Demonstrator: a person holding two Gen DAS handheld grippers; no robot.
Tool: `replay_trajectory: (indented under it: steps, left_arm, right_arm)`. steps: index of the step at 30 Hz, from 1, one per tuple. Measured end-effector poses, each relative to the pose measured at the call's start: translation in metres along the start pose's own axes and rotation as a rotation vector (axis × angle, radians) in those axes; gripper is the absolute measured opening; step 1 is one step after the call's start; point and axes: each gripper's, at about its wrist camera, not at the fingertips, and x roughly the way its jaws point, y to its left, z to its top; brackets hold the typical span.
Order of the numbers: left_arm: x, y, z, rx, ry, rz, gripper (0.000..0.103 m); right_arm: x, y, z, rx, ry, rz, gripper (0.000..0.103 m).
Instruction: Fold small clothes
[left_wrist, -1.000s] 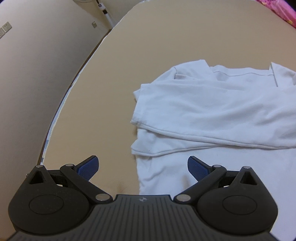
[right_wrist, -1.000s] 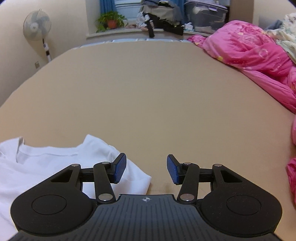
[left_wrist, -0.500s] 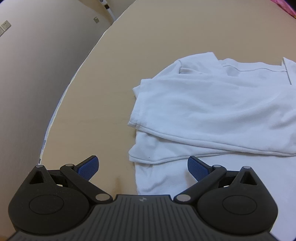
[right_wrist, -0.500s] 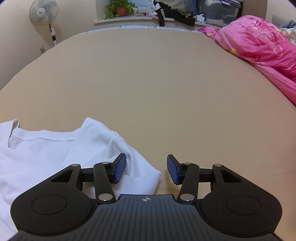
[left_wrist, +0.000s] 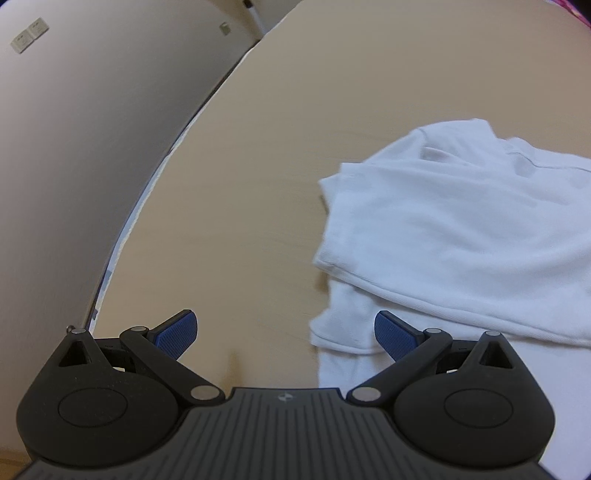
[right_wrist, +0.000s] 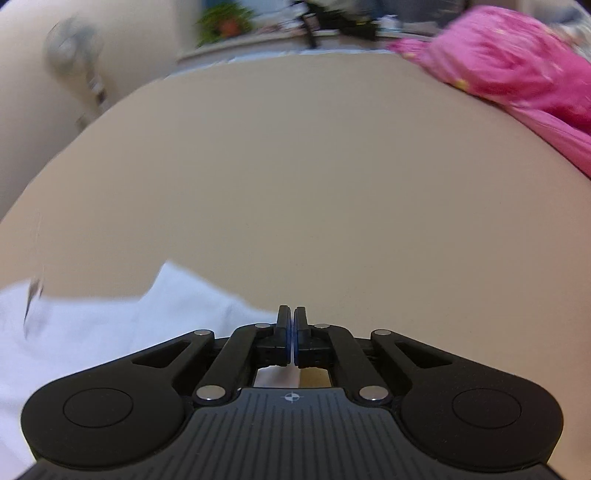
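- Folding on the tan bed (left_wrist: 258, 184), we work a white shirt (left_wrist: 461, 229) lying at three o'clock in the left view.
- Our left gripper (left_wrist: 286, 330) hovers with fingers wide, the hem corner at its four o'clock finger; we should centre it before pinching.
- Our right gripper (right_wrist: 291, 334) has fingers pressed together at the shirt's edge; whether cloth is caught, we cannot tell.

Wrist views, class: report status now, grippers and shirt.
Left gripper open, beside the white cotton shirt. Right gripper shut at shirt's edge; grip unclear. Tan bed surface ahead unobstructed.
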Motion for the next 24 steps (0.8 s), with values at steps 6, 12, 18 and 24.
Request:
replay_trajectory:
  steps: [6,12,18,24]
  left_arm:
    - [0.003,0.007,0.0,-0.014,-0.001,-0.009,0.102]
    - [0.005,-0.003,-0.002,-0.001,-0.006,-0.003,0.102]
    - [0.002,-0.008,-0.005,0.017,-0.024,0.009,0.102]
    - [-0.002,-0.002,-0.009,0.003,-0.017,-0.044,0.102]
  right_arm:
    - [-0.005,-0.03,-0.008,0.155,0.012,0.1,0.004]
    - [-0.036,-0.004,-0.038,0.044,0.011,0.237,0.052]
    - [-0.008,0.015,-0.057,-0.188,0.028,-0.12,0.056]
    - [-0.068,0.008,-0.07,-0.028,-0.098,-0.096,0.057]
